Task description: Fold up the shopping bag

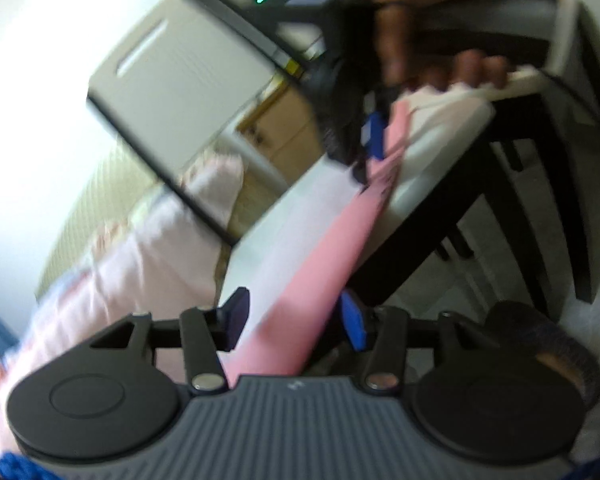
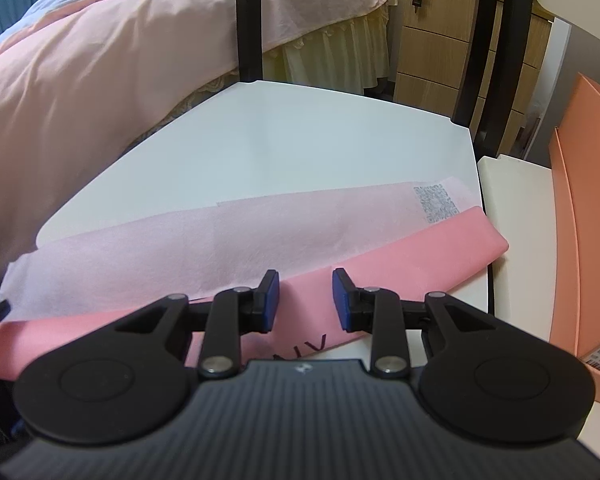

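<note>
Shopping bag (image 2: 260, 240), where at present?
— Flat across the near half of the white chair seat (image 2: 280, 140), long side running left to right. Paler layer folded over on the far side, brighter pink band along the near edge, printed code patch (image 2: 436, 202) at the far right corner.

Why kept so flat?
— Probably to keep the crease sharp and give the coming fold a firm base. Hard, bare seat behind it.

Right tool (image 2: 305, 298)?
— Tilted down over the near pink band, partly open, nothing pinched between the pads. Looks placed to steady the band. Tips touching the fabric or just above it: cannot tell.

Left tool (image 1: 295, 320)?
— At the bag's left end, aimed along its length. Open wide, with the pink band running through the gap, pads apparently not pressing. Too blurred to settle touching or just clear.

Reason for that placing?
— Likely lined up to take that end and carry it over toward the right: one end steadied, the other lifted.

Anything in the way?
— Bed cover (image 2: 80, 80) close on the left, orange box (image 2: 580, 200) just beside the seat on the right, both clear of the bag.

Stage?
— Lengthwise fold seemingly done, crosswise folds not yet.
</note>
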Motion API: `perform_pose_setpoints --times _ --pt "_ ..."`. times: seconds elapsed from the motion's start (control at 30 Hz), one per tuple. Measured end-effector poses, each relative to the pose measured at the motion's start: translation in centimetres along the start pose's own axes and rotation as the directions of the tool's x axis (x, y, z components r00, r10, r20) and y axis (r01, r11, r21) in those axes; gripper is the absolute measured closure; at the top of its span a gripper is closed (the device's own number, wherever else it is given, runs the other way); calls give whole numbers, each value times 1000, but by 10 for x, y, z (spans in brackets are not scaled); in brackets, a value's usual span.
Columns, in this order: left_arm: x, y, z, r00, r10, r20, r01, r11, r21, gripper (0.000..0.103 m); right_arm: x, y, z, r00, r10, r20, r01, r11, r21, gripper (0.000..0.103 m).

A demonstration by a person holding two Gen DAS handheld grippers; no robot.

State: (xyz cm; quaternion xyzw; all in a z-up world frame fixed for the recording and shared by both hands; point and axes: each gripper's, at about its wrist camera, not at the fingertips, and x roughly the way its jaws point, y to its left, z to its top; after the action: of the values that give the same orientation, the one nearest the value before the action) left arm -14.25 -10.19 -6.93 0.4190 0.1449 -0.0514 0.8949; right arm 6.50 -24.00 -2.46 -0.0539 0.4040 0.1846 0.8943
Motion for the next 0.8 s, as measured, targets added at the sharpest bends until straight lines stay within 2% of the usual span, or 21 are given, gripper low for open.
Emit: perform_pose_setpoints --times 0.2,0.3,0.43,0.5,0.53,0.57,0.63,0.8 --pt "8 -30 18 995 -42 89 35 996 82 44 -3 3 -2 1000 4 -4 -4 1000 -14 71" --pt "28 -44 19 994 -33 100 17 988 154 44 -6 2 -4 1000 13 -9 -14 1000 -14 71" --pt "45 -52 16 993 -60 105 33 971 238 44 -8 1 -6 1000 23 -13 -23 1000 -12 71" --pt "48 -50 17 992 -71 104 45 970 240 48 -8 1 -7 1000 27 -16 -27 1000 -16 71" --pt "50 -48 18 992 -81 97 56 970 237 54 -9 0 -7 999 30 -17 -30 999 -17 71" --pt "52 -47 19 992 -94 87 71 969 238 65 -9 0 -7 999 32 -17 -32 999 -20 71" --pt "56 -47 21 991 -118 66 98 963 253 81 -11 -1 -8 999 37 -18 -37 999 -20 71" --pt "62 -25 34 972 -234 21 228 961 155 84 -13 3 -10 1000 27 -13 -27 999 -37 71"
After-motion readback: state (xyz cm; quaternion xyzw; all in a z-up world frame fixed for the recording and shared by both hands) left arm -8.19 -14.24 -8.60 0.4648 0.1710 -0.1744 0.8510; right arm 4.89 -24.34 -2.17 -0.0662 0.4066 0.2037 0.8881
